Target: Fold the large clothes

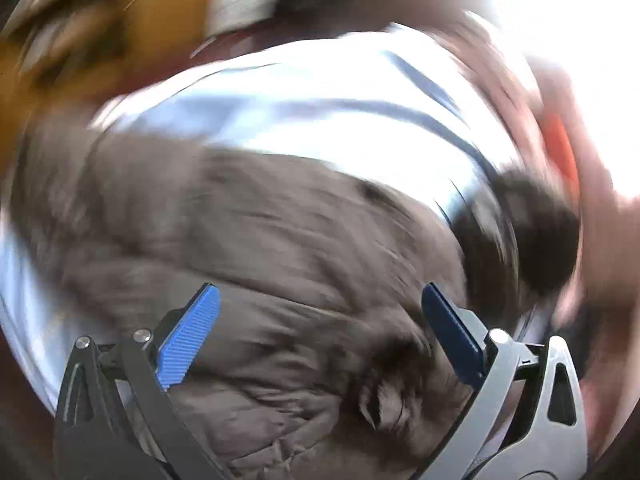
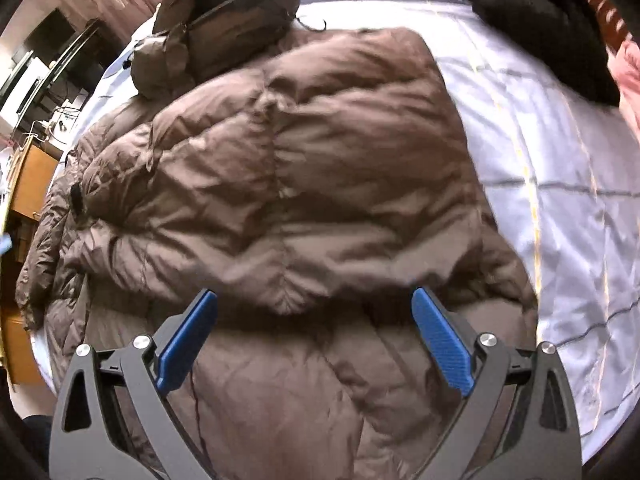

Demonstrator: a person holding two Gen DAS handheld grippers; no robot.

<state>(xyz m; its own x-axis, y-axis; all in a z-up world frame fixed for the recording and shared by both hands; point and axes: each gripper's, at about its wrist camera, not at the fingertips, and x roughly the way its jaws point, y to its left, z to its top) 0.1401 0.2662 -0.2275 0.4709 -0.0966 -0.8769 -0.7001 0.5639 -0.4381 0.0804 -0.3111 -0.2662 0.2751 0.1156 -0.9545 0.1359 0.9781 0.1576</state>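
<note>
One brown puffer coat (image 2: 304, 184) lies spread on the bed, its quilted body bunched into a fold across the middle and its hood (image 2: 224, 20) lying at the far end. Under it is one pale bed sheet (image 2: 560, 200) with thin dark and yellow lines. One dark furry item (image 2: 540, 28) lies on the sheet, apart from the coat, near the far right corner. The right tongs (image 2: 314, 312) hang released over the coat's near part, grasping nothing. The left tongs (image 1: 320, 308) are likewise spread wide over the coat (image 1: 260, 260), holding nothing; that view is heavily blurred. Wooden furniture (image 2: 28, 184) stands beside the bed.
</note>
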